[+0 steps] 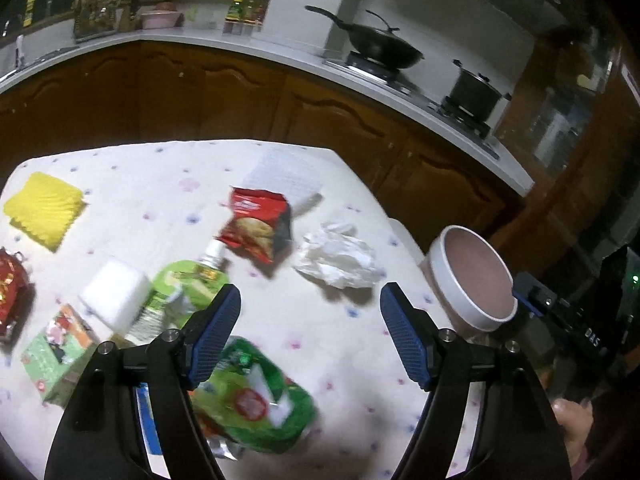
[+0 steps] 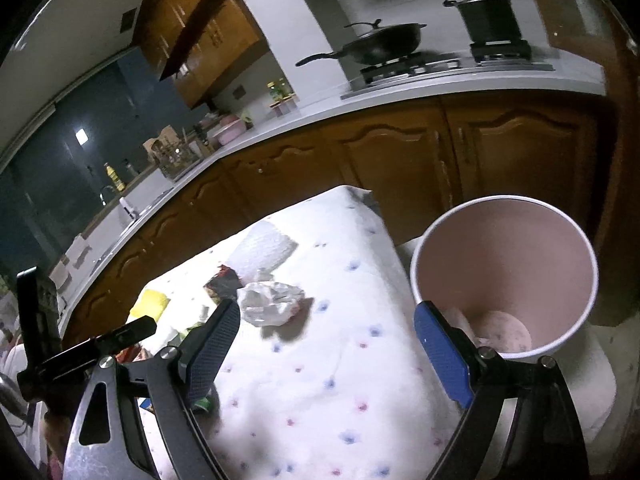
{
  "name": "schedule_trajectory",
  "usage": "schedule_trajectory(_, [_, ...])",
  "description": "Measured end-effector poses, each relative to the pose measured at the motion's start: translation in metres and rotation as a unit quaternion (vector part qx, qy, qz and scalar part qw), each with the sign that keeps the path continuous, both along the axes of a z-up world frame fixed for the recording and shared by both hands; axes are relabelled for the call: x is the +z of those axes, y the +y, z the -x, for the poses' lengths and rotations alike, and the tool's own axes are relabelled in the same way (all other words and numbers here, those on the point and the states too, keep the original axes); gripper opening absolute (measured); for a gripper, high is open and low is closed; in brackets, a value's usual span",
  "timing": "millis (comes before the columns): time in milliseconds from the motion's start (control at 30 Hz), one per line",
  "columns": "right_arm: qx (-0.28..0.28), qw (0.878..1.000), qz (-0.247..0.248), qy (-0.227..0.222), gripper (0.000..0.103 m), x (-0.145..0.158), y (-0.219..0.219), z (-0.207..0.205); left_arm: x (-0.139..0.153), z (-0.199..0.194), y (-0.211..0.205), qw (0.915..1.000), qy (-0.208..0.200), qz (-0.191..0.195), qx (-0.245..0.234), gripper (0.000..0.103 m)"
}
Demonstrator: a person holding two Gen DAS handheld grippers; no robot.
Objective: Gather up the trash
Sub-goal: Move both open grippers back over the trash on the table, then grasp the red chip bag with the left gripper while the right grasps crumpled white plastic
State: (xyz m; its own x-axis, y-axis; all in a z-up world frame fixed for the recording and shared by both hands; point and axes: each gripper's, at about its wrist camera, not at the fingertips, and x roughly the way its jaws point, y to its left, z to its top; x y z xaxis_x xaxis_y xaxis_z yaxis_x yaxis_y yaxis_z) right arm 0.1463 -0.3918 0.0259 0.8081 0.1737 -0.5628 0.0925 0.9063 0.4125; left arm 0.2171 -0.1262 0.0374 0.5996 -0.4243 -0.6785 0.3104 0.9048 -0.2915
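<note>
Trash lies on a dotted white tablecloth (image 1: 340, 360): a crumpled white tissue (image 1: 340, 260) (image 2: 270, 304), a red snack bag (image 1: 256, 226), a green bag (image 1: 256, 396) and a green pouch with a white cap (image 1: 188, 284). My left gripper (image 1: 310, 296) hovers open over the cloth, just short of the tissue, nothing between its fingers. The green bag lies under its left finger. My right gripper (image 2: 326, 312) is open and empty too, its right finger in front of a pink bin with a white rim (image 2: 504, 264) (image 1: 474, 276) beside the table. Something pale lies at the bin's bottom.
A white block (image 1: 114, 298), a yellow sponge (image 1: 44, 208), a green carton (image 1: 56, 352), a red packet (image 1: 10, 292) and a paper sheet (image 1: 286, 174) also lie on the table. Behind runs a counter with a wok (image 1: 380, 46) and a pot (image 1: 474, 90).
</note>
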Motion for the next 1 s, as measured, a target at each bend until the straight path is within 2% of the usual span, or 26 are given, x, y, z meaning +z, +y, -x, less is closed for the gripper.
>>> schedule_trajectory(133, [0.015, 1.0, 0.003, 0.0, 0.09, 0.001, 0.013, -0.011, 0.001, -0.012, 0.016, 0.9999, 0.006, 0.004, 0.012, 0.074])
schedule_trajectory(467, [0.061, 0.998, 0.004, 0.012, 0.09, -0.006, 0.047, -0.049, -0.007, -0.051, 0.023, 0.9995, 0.02, -0.022, 0.011, 0.074])
schedule_trajectory(700, [0.1, 0.994, 0.004, 0.035, 0.09, -0.028, 0.07, -0.081, -0.022, -0.083, 0.01, 0.9984, 0.042, -0.036, -0.007, 0.074])
schedule_trajectory(867, [0.109, 0.992, -0.004, 0.062, 0.089, -0.049, 0.074, -0.104, -0.039, -0.106, -0.003, 0.9964, 0.064, -0.051, -0.022, 0.074])
schedule_trajectory(967, [0.106, 0.992, -0.011, 0.073, 0.077, -0.058, 0.071, -0.113, -0.048, -0.114, -0.011, 0.9951, 0.07, -0.065, -0.026, 0.072])
schedule_trajectory(1000, [0.104, 0.991, -0.013, 0.081, 0.066, -0.062, 0.069, -0.117, -0.05, -0.116, -0.011, 0.9949, 0.072, -0.066, -0.028, 0.062])
